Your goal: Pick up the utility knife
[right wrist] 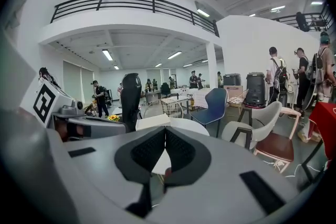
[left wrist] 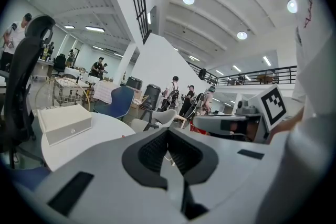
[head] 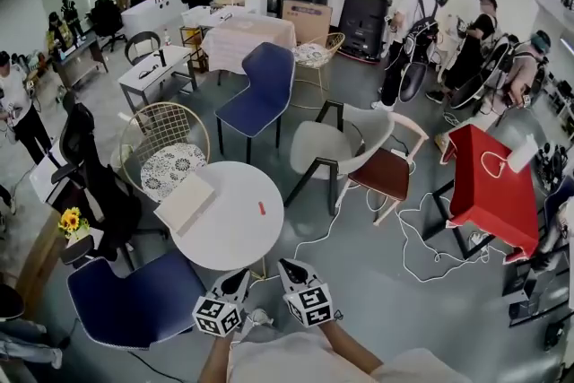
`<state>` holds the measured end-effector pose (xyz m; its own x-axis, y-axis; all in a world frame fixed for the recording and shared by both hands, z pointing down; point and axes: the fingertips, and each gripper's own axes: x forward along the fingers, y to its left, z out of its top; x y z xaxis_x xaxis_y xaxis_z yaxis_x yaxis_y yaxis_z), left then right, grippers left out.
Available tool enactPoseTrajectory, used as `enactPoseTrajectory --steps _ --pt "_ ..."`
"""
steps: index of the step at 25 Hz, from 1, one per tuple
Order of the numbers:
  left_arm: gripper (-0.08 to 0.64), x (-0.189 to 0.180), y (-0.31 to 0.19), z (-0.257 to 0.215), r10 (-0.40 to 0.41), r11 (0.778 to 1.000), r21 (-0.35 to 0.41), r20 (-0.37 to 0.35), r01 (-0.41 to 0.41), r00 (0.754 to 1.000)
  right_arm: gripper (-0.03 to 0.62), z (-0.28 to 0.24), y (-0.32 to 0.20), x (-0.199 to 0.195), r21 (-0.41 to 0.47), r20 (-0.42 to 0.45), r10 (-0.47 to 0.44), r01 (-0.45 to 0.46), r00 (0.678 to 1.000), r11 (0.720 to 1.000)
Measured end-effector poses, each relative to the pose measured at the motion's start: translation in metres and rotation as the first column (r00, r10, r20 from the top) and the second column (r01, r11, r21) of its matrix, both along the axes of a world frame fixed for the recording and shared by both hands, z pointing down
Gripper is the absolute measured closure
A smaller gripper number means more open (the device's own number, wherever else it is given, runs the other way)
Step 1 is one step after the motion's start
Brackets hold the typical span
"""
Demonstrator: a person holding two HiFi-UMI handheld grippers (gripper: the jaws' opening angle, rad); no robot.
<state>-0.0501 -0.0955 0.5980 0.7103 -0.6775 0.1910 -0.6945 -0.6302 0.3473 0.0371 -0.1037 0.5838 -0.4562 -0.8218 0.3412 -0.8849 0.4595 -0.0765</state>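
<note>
The utility knife [head: 262, 208] is a small red piece lying on the right part of the round white table [head: 235, 238]. Next to it, on the left, lies a flat white box [head: 186, 202]. Both grippers hover side by side just short of the table's near edge, pointing toward it. My left gripper [head: 240, 276] is shut and holds nothing; in its own view the pads [left wrist: 157, 150] meet and the box [left wrist: 65, 123] shows at the left. My right gripper [head: 289, 266] is shut and holds nothing too, and the tabletop [right wrist: 184, 126] lies beyond its closed pads [right wrist: 178, 150].
Chairs ring the table: a blue one [head: 134, 300] at the near left, a black office chair [head: 94, 179], a wire chair [head: 166, 148], a blue chair [head: 260, 94] and a grey one [head: 336, 148]. White cables [head: 421, 238] trail on the floor toward a red-covered table [head: 489, 188]. People stand at the back.
</note>
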Motion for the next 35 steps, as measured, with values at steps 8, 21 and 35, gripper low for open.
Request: enactPoseTrajectory --steps 8,21,35 --pt "0.548 -0.040 -0.062 -0.015 -0.029 1.000 0.006 -0.001 0.029 1.000 0.575 -0.018 -0.065 -0.034 0.012 -0.018 -0.022 0.022 1.000 1.000" --pt "0.548 -0.041 -0.093 -0.011 0.029 1.000 0.002 0.001 -0.029 1.000 0.575 -0.011 -0.093 -0.028 0.013 -0.043 0.049 -0.049 0.998 0.999" --pt "0.547 -0.017 -0.073 0.007 0.067 0.997 -0.045 -0.001 -0.067 0.998 0.575 0.005 -0.074 0.000 -0.017 -0.002 0.101 -0.101 0.995 0.995"
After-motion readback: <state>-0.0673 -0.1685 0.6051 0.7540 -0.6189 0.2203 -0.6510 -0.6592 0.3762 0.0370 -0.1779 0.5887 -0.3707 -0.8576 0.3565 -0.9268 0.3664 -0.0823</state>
